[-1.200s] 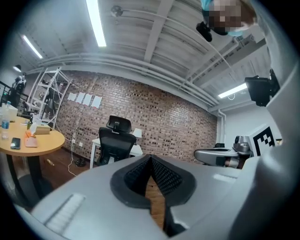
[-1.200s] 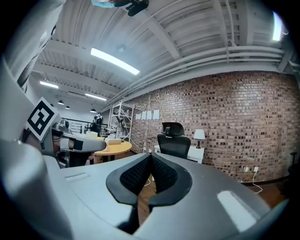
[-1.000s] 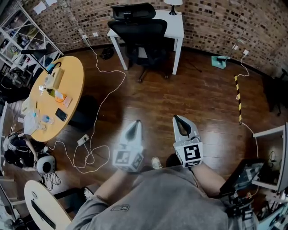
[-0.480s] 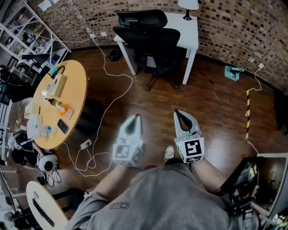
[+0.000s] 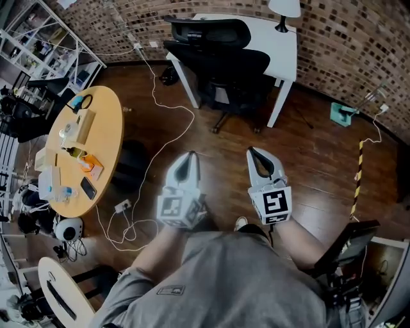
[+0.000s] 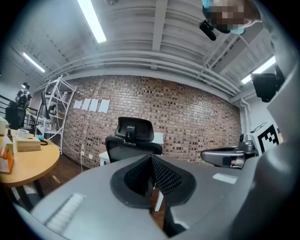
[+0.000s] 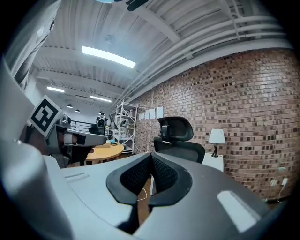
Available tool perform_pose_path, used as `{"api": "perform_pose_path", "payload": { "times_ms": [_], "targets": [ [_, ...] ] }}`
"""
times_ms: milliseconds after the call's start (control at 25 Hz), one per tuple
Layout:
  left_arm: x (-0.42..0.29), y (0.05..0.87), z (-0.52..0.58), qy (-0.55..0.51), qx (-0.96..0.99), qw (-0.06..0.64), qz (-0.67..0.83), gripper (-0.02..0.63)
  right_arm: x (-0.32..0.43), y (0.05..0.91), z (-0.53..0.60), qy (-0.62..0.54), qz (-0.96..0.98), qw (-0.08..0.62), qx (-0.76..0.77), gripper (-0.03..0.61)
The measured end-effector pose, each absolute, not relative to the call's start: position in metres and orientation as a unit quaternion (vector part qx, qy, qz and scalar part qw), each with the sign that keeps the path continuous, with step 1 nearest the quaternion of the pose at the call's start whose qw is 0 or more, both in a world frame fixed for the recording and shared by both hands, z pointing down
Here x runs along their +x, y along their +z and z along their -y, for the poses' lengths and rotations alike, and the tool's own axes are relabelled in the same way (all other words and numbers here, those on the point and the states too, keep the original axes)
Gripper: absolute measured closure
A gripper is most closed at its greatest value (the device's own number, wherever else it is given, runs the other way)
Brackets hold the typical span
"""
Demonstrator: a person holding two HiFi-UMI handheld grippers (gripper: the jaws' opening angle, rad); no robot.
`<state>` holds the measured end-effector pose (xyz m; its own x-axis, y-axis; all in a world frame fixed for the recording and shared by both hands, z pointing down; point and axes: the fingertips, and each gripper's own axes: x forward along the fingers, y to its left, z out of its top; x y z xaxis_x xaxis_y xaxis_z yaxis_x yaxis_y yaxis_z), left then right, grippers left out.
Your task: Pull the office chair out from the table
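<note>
Head view: I hold left gripper (image 5: 187,160) and right gripper (image 5: 255,155) clamped empty, far from the office chair (image 5: 221,61), whose casters could snag the floor cable (image 5: 168,143).

Chair (image 5: 224,61): seat and most of the base are hidden by its own back and the white counter (image 5: 269,37).
Lamp (image 5: 285,7), right of chair: shade cut off by the top edge.
Left tool (image 5: 188,159), nearer than chair: blurred in head view.
Items on round counter (image 5: 106,128), left of chair: too small to identify.
</note>
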<state>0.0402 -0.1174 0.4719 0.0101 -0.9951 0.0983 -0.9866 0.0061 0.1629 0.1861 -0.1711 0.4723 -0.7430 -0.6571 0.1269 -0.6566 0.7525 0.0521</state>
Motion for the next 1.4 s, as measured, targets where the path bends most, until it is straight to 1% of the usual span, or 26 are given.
{"api": "perform_pose_path", "payload": {
  "times_ms": [240, 440, 600, 760, 920, 1400],
  "targets": [
    [-0.014, 0.484, 0.179, -0.015, 0.731, 0.083, 0.677, 0.612, 0.134, 0.479, 0.228, -0.018, 0.924, 0.093, 0.371, 0.566],
    [-0.085, 0.481, 0.256, 0.010, 0.772, 0.051, 0.634, 0.612, 0.072, 0.463, 0.290, -0.028, 0.904, 0.126, 0.409, 0.566],
    [-0.118, 0.468, 0.307, 0.026, 0.800, 0.042, 0.598, 0.612, 0.035, 0.449, 0.330, -0.031, 0.887, 0.151, 0.436, 0.566],
    [-0.129, 0.463, 0.343, 0.040, 0.815, 0.036, 0.577, 0.612, 0.022, 0.442, 0.357, -0.032, 0.878, 0.169, 0.448, 0.566],
    [-0.125, 0.463, 0.372, 0.040, 0.820, 0.040, 0.570, 0.612, 0.024, 0.441, 0.381, -0.038, 0.876, 0.178, 0.447, 0.566],
    [-0.127, 0.436, 0.439, 0.024, 0.813, 0.024, 0.581, 0.612, 0.012, 0.430, 0.443, -0.054, 0.892, 0.173, 0.415, 0.566]
  ]
}}
